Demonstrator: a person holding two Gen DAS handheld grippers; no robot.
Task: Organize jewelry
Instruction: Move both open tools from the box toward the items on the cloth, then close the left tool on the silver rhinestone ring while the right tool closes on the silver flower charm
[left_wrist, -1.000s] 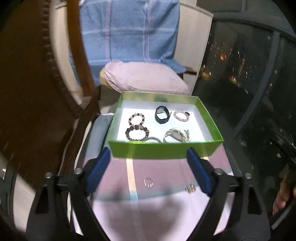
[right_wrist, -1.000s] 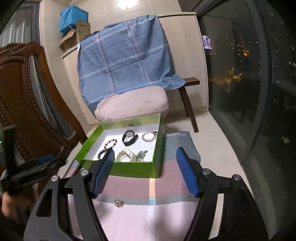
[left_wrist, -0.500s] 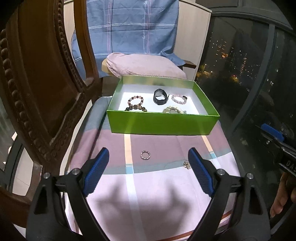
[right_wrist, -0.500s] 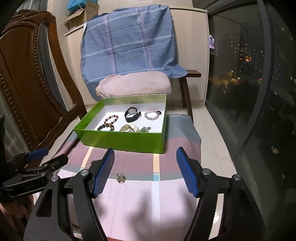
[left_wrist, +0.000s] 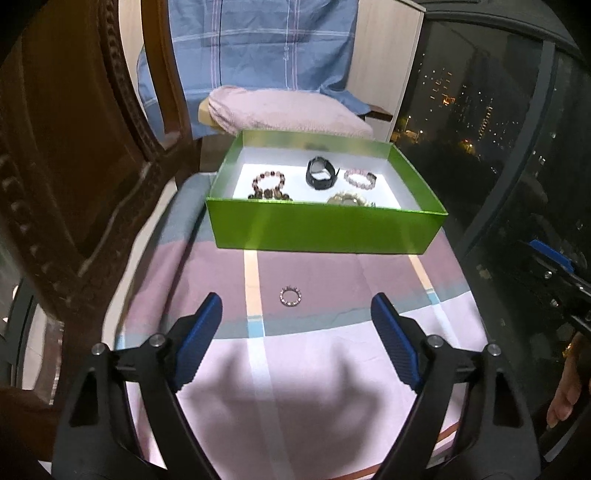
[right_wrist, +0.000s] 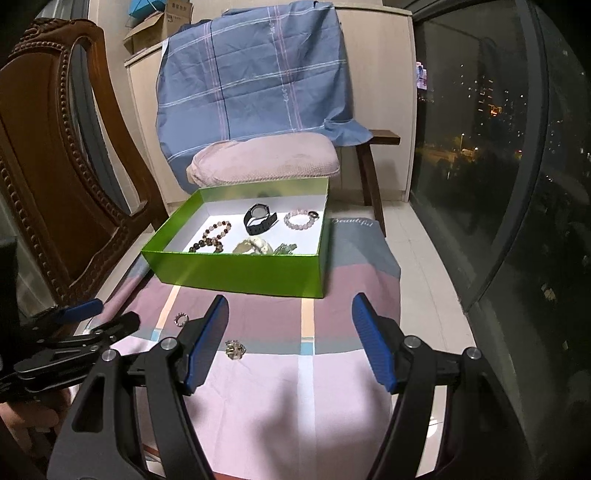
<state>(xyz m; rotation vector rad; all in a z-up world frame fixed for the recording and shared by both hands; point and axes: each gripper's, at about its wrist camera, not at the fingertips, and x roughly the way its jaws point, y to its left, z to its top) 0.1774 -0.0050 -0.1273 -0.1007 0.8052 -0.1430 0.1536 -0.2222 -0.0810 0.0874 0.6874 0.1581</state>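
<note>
Left gripper (left_wrist: 296, 308) jaws wide apart, holding nothing; ring (left_wrist: 290, 296) lies on the cloth (left_wrist: 314, 369) between and just ahead of them. Right gripper (right_wrist: 290, 308) also spread wide, empty; charm (right_wrist: 235, 349) on cloth just inside its left jaw, ring off to the left. Green box (right_wrist: 236, 273) ahead of both, on the far part of the striped pink-grey cloth, with watch (right_wrist: 259, 218), bead bracelets (right_wrist: 212, 238) and more inside. Beyond: pink cushion (right_wrist: 264, 160), blue plaid sheet (right_wrist: 255, 85), carved chair (right_wrist: 48, 184) left, dark window (right_wrist: 498, 147) with city lights right.
</note>
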